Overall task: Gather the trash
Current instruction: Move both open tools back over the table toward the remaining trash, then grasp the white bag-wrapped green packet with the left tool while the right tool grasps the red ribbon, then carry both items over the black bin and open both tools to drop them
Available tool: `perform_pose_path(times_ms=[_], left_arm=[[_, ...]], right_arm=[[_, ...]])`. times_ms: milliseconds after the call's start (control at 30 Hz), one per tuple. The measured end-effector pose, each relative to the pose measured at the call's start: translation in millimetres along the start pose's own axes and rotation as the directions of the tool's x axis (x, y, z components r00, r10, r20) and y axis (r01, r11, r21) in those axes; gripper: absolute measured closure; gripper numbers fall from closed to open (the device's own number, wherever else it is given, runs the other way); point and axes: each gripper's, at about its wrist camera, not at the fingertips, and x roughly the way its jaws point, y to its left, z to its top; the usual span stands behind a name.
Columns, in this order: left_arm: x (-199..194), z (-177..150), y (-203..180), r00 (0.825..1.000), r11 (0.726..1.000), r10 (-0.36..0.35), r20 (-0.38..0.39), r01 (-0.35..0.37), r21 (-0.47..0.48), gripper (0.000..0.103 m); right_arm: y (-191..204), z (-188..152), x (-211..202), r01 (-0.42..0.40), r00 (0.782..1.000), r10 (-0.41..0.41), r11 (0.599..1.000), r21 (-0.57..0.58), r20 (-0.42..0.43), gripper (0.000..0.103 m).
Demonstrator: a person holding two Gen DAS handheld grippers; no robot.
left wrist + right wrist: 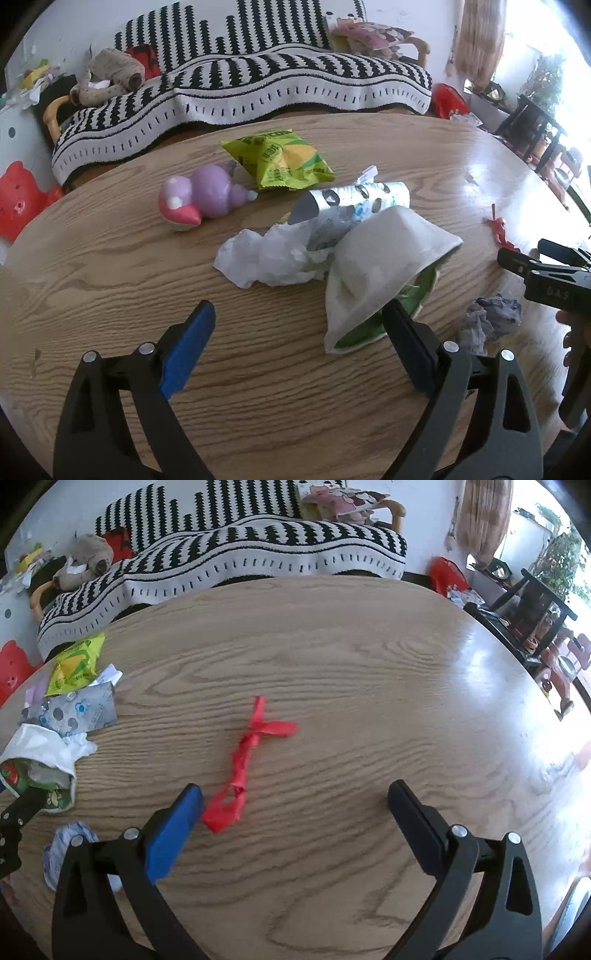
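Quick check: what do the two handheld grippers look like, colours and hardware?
Both match: the left gripper and right gripper have black plastic forked arms with cut-out slots and silver round pivot pins. On each, one finger carries a blue pad, the other a black pad. The right gripper's black body shows faint embossed lettering. No cables or sleeves visible.
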Motion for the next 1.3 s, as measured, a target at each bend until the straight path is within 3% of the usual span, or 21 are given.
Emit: perform_pose_path(times_ms=[367, 433, 467, 500, 567, 700, 1000, 1300], left_arm=[[6, 0, 2, 1.0, 1.0, -0.019, -0.001, 0.019, -0.006, 0.016], [8, 1, 3, 0.994, 0.994, -0.111, 0.001, 0.111, -0.021, 0.055], [8, 3, 4, 0.99, 0.989, -0.141, -0.001, 0.141, -0.047, 0.069], [8, 3, 4, 0.991, 0.99, -0.131, -0.007, 0.13, -0.05, 0.08], [5, 3, 0, 0.993, 0.992, -0.121, 0.001, 0.121, -0.032, 0.091], [1, 1, -5, 0.995, 0.995, -0.102, 0.001, 0.102, -0.011, 0.091], [-17, -3, -3, 0.994, 0.995, -0.097, 0.051, 0.098, -0.015, 0.091], [-23, -5, -4, 0.993, 0.994, -0.111, 0.046, 0.111, -0.015, 0.091]], right_arm=[[4, -3, -4, 0.01, 1.0, -0.01, 1.0, 0.026, -0.003, 0.005], [3, -4, -6, -0.013, 1.0, 0.013, 1.0, 0.008, 0.003, 0.006], [4, -5, -10, -0.025, 0.999, 0.025, 1.0, -0.006, 0.027, 0.029], [3, -4, -15, -0.04, 0.998, 0.041, 0.999, -0.012, 0.05, 0.092], [-4, -7, -17, -0.105, 0.994, 0.103, 0.994, 0.035, 0.046, 0.091], [-10, -10, -22, -0.144, 0.988, 0.14, 0.987, 0.075, 0.061, 0.091], [0, -9, -46, -0.118, 0.984, 0.111, 0.992, 0.038, 0.14, 0.091], [21, -10, -48, -0.11, 0.985, 0.111, 0.994, -0.014, 0.13, 0.091]])
